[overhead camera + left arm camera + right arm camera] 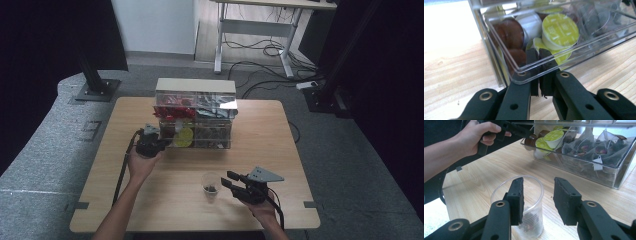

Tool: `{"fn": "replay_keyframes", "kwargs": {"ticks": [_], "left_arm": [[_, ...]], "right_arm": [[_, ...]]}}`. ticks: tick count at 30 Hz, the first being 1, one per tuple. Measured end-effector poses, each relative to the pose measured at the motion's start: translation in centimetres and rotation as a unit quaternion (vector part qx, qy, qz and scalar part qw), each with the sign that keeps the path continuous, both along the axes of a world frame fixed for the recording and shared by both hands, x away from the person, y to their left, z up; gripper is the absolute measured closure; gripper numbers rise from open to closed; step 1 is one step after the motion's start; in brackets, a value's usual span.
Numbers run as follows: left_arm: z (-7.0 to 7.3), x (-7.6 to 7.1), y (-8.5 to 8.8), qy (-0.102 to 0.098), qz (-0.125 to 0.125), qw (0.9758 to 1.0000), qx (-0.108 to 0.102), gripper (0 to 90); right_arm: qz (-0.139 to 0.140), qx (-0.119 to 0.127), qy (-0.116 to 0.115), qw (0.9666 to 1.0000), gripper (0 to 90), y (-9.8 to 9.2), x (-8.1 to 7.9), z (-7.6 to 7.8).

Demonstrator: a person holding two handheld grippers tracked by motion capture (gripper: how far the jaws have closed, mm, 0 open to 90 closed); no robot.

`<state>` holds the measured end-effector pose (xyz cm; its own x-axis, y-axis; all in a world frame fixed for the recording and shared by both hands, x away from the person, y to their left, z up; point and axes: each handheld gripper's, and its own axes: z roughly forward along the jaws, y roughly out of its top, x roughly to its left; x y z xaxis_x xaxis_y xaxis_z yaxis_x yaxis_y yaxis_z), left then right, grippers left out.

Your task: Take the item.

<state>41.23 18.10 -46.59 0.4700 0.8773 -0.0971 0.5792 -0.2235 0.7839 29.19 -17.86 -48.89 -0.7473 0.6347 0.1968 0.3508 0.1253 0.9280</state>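
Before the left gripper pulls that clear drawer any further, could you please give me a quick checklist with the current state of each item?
1. Left gripper shut on the clear drawer's front wall: ok.
2. Drawer partly pulled out of the organizer: ok.
3. Capsules, such as the green-lidded capsule, inside the drawer: ok.
4. Plastic cup upright on the table: ok.
5. Right gripper gripping the cup: not ok; one jaw sits inside the rim, the other outside, open.
6. Cup contents identified: cannot tell; something dark at the bottom.

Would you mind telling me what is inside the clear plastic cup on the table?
The clear plastic cup holds a small dark heap at its bottom, perhaps a tea bag. The right gripper covers part of it, so what it is stays unclear.
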Motion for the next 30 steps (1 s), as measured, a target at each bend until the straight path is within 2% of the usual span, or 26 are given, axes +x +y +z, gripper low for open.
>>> {"fn": "replay_keyframes", "kwargs": {"ticks": [12, 25, 30], "left_arm": [[-1.1, -0.6, 0.9, 0.008, 0.003, 1.0, -0.002, 86.3], [-1.0, -1.2, 1.0, 0.009, -0.001, 1.0, -0.005, 85.9], [-1.2, -1.4, 1.1, 0.015, -0.003, 0.9999, -0.005, 85.3]], "right_arm": [[0.0, -0.003, 0.0, 1.0, 59.4, 0.0, 0.0, 0.0], [0.0, 0.0, -0.001, 1.0, 59.4, 0.0, 0.0, 0.0], [0.001, -0.001, -0.002, 1.0, 59.4, 0.1, -0.1, 0.0]]}}
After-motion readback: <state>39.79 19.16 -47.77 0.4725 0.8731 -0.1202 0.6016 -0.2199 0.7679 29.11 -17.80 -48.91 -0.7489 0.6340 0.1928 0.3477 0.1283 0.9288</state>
